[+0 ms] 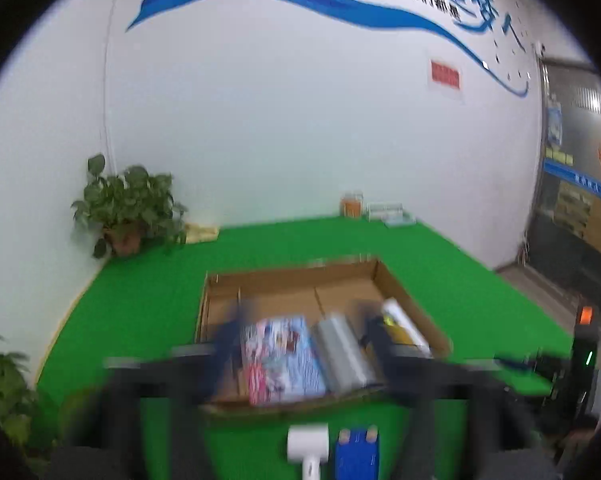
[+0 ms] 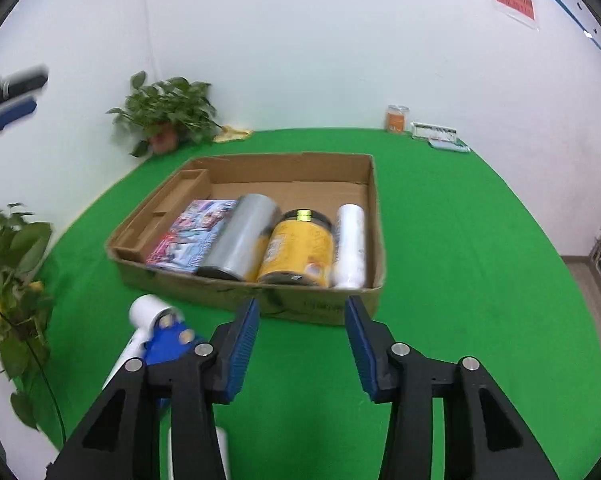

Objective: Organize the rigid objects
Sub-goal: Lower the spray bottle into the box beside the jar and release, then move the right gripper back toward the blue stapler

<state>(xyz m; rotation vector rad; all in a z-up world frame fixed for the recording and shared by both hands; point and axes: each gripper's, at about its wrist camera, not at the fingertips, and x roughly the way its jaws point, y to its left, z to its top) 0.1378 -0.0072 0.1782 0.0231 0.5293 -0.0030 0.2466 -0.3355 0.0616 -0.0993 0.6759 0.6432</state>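
A white handheld appliance (image 2: 146, 314), shaped like a small hair dryer with a round barrel and a slim handle, lies on the green mat (image 2: 460, 280) just in front of the near left corner of the cardboard box (image 2: 374, 216), outside it and touching a blue block with two brass-coloured studs (image 2: 172, 340); by its look it is hard smooth plastic, stiff and probably light, likely to slip or roll if pinched across the barrel, so the narrower handle seems the safer place to take hold; the blue block looks rigid and flat-sided, easier to clamp across its faces; inside the box, side by side along the near wall, lie a colourful printed pack (image 2: 192, 236), a grey cylinder (image 2: 240, 236), a yellow jar with a dark lid (image 2: 298, 250) and a white bottle (image 2: 350, 246), the round ones apt to roll if nudged; the right gripper (image 2: 302, 340) hovers low over the mat just short of the box, its blue-padded jaws spread wide and holding nothing; the left gripper (image 1: 300, 344) is heavily blurred in its own view, jaws apparently parted around nothing, above the box's near edge; potted plants (image 2: 168, 112) and an orange jar (image 2: 397, 119) stand well apart at the far wall.
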